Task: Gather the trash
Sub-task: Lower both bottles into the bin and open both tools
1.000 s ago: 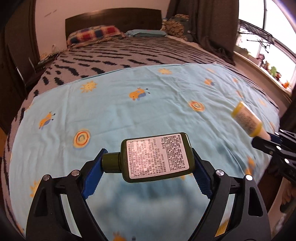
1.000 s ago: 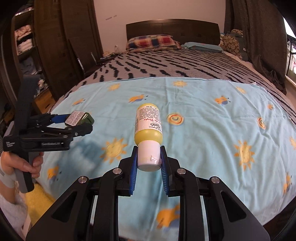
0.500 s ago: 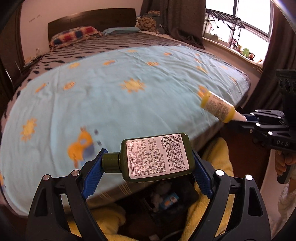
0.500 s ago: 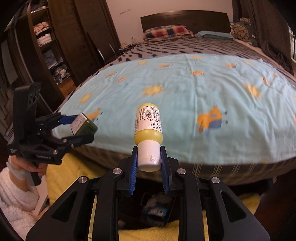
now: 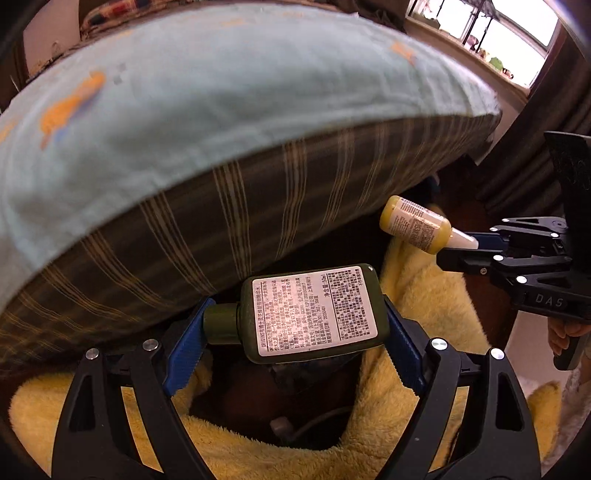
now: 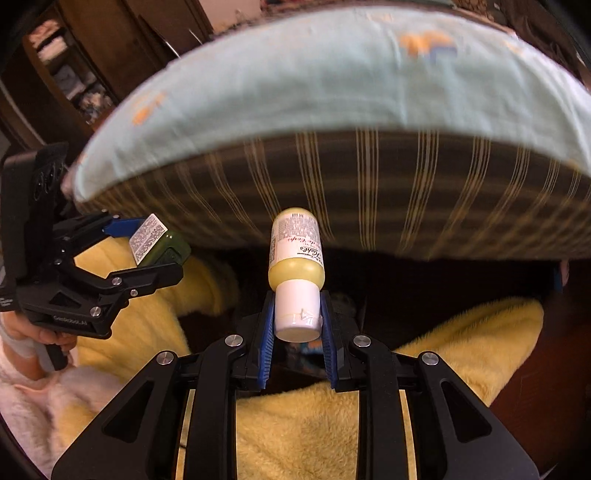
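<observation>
My left gripper [image 5: 295, 332] is clamped on the dark green bottle [image 5: 314, 314], which lies crosswise between the blue pads [image 5: 184, 354], cap against one pad and base against the other, white printed label facing my camera. My right gripper [image 6: 297, 325] is closed on the white cap of the yellow bottle [image 6: 297, 254], whose body points forward toward the bed [image 6: 332, 92].

Taking the bed as landmark: both bottles hang below its mattress edge, in front of the striped side panel [image 5: 221, 229], over a yellow fleece blanket [image 5: 424, 295] bunched on the floor at the bed's foot.

The left camera alone shows a dark opening [image 5: 266, 406] in the blanket just under the green bottle, with something small and pale inside that I cannot identify, plus the window [image 5: 491, 33] beyond the bed. It also shows the yellow bottle's printed back label. The right camera alone shows the wardrobe shelves [image 6: 62, 62] beside the bed, and a blurred colourful item [image 6: 310, 345] below the white cap.
</observation>
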Tool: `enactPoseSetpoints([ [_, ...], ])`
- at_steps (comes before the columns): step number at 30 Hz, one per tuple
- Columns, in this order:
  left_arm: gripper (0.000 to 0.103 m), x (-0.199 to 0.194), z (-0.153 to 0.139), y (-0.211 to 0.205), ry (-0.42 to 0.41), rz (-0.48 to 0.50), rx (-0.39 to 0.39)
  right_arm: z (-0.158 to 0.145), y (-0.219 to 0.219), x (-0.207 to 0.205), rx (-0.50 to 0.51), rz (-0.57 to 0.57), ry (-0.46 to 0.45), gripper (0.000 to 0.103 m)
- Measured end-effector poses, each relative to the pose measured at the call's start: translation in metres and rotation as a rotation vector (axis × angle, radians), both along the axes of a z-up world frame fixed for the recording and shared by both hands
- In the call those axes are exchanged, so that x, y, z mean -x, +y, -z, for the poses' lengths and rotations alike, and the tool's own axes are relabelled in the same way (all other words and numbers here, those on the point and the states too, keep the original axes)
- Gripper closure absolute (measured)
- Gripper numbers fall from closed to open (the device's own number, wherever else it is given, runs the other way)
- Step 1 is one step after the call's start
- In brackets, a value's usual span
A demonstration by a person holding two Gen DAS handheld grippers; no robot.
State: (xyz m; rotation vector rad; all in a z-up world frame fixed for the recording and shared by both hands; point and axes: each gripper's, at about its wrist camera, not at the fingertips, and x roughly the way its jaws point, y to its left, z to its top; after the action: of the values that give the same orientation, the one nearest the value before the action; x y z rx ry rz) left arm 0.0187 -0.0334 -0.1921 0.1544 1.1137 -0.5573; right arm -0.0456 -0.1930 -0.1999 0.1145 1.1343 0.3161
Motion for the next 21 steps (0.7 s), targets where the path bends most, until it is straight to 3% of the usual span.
enactPoseSetpoints([
  [11,0.021,-0.016,0.079,-0.024,0.134,0.043,-0.088,0.074,0.006,-0.025,0.05,0.036,0.144,0.079],
  [21,0.021,-0.024,0.105,-0.022,0.188,0.035,-0.107,0.074,0.007,-0.047,0.071,0.085,0.126,0.077],
])
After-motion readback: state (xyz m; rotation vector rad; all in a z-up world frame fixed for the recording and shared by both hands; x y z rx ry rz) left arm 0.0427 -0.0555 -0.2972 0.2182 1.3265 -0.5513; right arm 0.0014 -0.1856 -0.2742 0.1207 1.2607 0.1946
